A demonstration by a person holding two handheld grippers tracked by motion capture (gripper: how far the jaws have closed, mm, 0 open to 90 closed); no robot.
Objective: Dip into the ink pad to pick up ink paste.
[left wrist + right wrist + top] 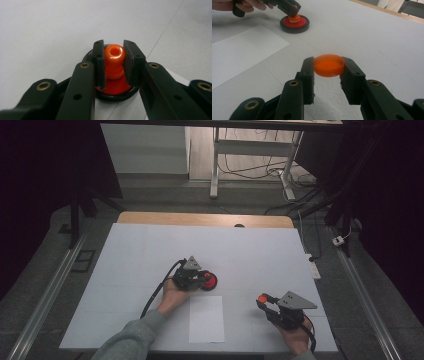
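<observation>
A round black-rimmed base with a red top [212, 281] [115, 90] [299, 24] sits near the middle of the white table cover. From it rises an orange knob [114, 55] [294, 18]. My left gripper [204, 279] [114, 53] is shut on that knob, one pad on each side. It also appears at the top left of the right gripper view [294, 8], held by a hand. My right gripper [263, 299] [329, 67] is shut on a shallow orange cap [262, 297] [329, 65], held just above the table at the front right.
A white paper sheet [206, 318] [242, 50] lies flat between the two hands near the front edge. The white cover [150, 250] spans the table, with a wooden strip [205, 219] at the far edge. Desk legs and cables stand on the floor beyond.
</observation>
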